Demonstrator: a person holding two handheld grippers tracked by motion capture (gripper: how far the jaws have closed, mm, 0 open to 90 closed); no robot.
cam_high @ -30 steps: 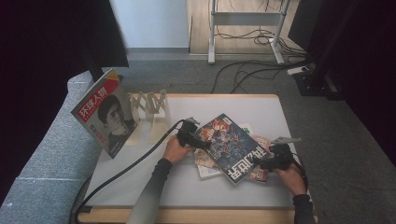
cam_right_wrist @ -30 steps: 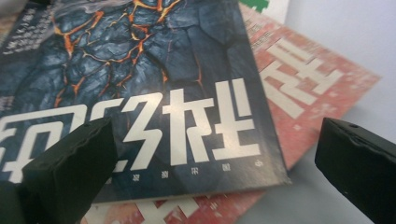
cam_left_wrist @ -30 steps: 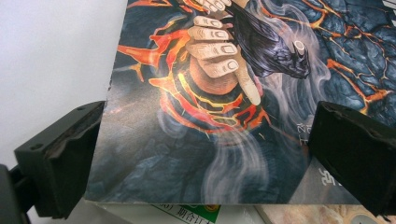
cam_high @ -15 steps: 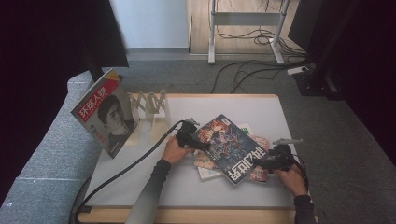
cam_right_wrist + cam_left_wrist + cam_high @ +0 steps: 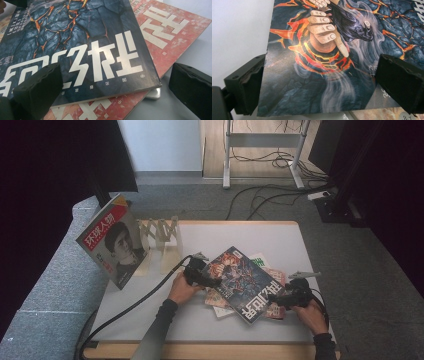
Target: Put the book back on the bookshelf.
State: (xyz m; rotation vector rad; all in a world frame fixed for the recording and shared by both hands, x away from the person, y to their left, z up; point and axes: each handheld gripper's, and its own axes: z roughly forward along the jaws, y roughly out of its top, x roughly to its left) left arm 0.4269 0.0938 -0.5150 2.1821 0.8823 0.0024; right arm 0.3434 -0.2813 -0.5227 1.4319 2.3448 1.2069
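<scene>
A dark blue magazine [image 5: 242, 282] with lava artwork and large white characters lies on top of a small pile on the white table [image 5: 280, 240]. My left gripper [image 5: 202, 276] is at its left end. In the left gripper view that gripper [image 5: 322, 85] is open, its jaws spread wide with the magazine's cover [image 5: 324, 62] between them. My right gripper [image 5: 280, 299] is at the magazine's near right corner. It [image 5: 117, 85] is open too, one jaw over the cover [image 5: 82, 45] and the other beside the pile, above the table.
A red magazine [image 5: 170, 32] lies under the dark one, with a green and white one [image 5: 258, 260] peeking out behind. A wooden rack [image 5: 160, 232] stands at the back left. A red-titled portrait magazine [image 5: 114, 245] stands tilted at its left. A black cable [image 5: 135, 305] trails off the front left.
</scene>
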